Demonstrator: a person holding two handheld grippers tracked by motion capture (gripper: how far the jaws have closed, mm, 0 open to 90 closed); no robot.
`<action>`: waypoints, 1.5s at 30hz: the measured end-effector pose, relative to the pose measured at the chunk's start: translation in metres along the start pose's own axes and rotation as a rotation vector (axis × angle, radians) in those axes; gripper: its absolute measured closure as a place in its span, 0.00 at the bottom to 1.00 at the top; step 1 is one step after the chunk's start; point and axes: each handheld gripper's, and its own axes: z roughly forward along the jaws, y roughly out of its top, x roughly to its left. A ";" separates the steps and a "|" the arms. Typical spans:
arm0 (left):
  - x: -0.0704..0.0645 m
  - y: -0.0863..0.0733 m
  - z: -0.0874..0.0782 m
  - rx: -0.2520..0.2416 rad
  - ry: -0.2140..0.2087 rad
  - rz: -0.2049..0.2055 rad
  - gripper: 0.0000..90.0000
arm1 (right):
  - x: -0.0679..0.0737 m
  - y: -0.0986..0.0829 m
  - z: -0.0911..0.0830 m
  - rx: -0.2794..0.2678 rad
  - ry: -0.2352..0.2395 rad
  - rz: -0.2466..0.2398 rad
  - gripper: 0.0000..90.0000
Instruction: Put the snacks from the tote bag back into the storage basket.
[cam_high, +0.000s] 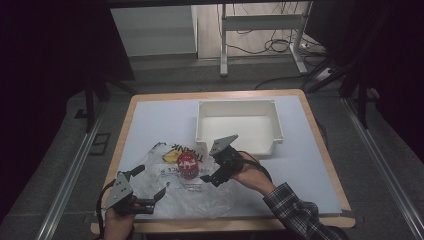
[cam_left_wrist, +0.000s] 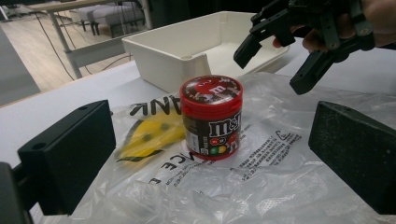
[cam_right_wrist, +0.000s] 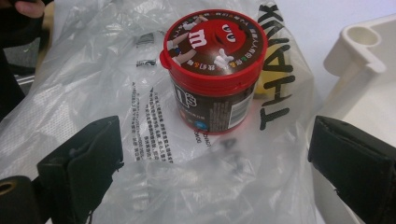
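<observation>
High view overhead, 2 claw views close, sharing candy jar (cam_left_wrist: 211, 116)

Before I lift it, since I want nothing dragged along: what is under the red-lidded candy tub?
The red-lidded brown candy tub stands upright on a clear printed plastic bag spread flat on the pale table. Whatever lies beneath its base is covered.

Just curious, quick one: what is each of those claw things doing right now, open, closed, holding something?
Left gripper: open, holding nothing.
Right gripper: open, holding nothing, near the candy jar.
</observation>
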 end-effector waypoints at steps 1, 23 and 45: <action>0.000 0.000 0.000 -0.002 0.000 -0.001 0.01 | 0.000 0.001 0.002 0.009 0.002 0.000 0.04; 0.000 0.000 0.000 0.002 0.000 0.002 0.01 | 0.002 0.025 0.038 0.148 0.008 -0.029 0.04; 0.000 0.000 0.000 0.005 0.000 0.008 0.01 | -0.002 0.045 0.079 0.290 -0.031 -0.039 0.14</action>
